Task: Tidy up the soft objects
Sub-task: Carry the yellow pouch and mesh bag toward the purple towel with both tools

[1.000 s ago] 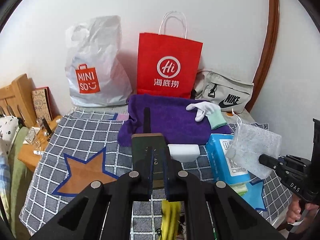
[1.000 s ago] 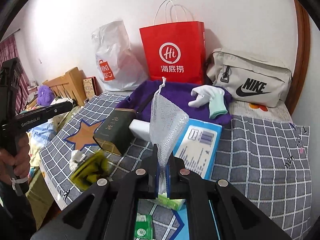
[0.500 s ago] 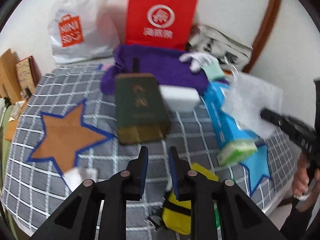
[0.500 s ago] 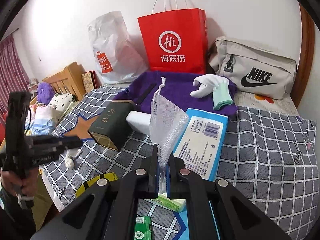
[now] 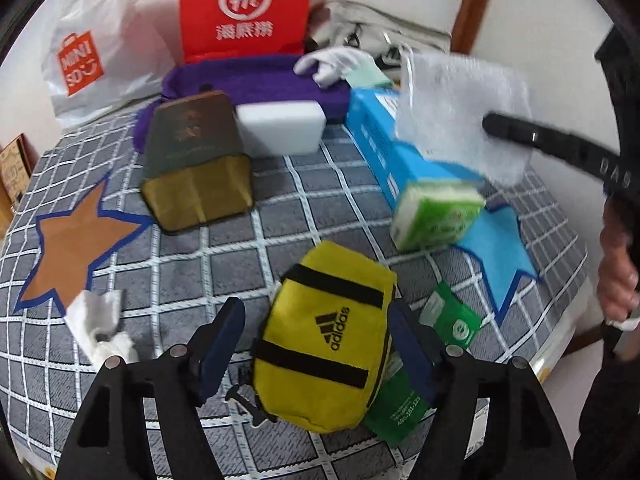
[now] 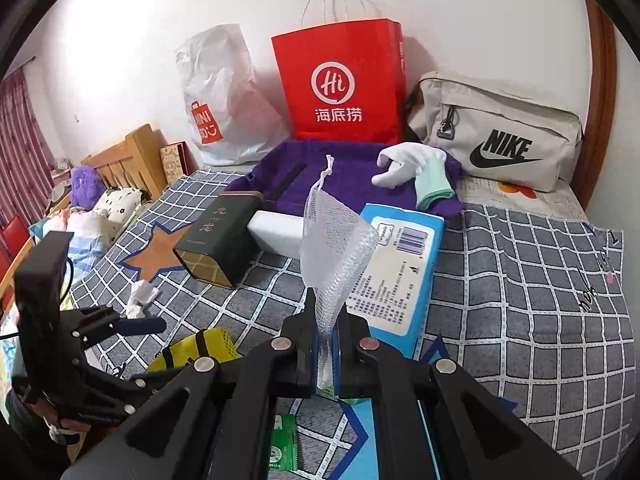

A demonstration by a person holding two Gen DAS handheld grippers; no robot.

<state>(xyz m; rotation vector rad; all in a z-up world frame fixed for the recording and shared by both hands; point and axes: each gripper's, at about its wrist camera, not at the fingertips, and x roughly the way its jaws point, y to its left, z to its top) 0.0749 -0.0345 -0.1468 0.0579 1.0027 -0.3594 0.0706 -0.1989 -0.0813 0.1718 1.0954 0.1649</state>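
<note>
Pouch [image 5: 328,336] at front edge of the cloth [image 5: 280,216]; tin [image 5: 196,160] behind-left, sponge block [image 5: 280,128] right of tin, bags [image 6: 340,84] at back wall.

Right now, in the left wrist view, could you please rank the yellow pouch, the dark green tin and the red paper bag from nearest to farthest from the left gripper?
1. Yellow pouch: between the opening jaws of the left gripper, untouched.
2. Dark green tin: mid-bed, toward the left.
3. Red paper bag: against the back wall.

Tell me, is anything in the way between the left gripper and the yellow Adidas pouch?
Nothing visible. The left gripper has its jaws opening with the yellow pouch already between the fingers, pads not yet pressing it. A green packet lies against the pouch's right side, beside the right finger.
</note>
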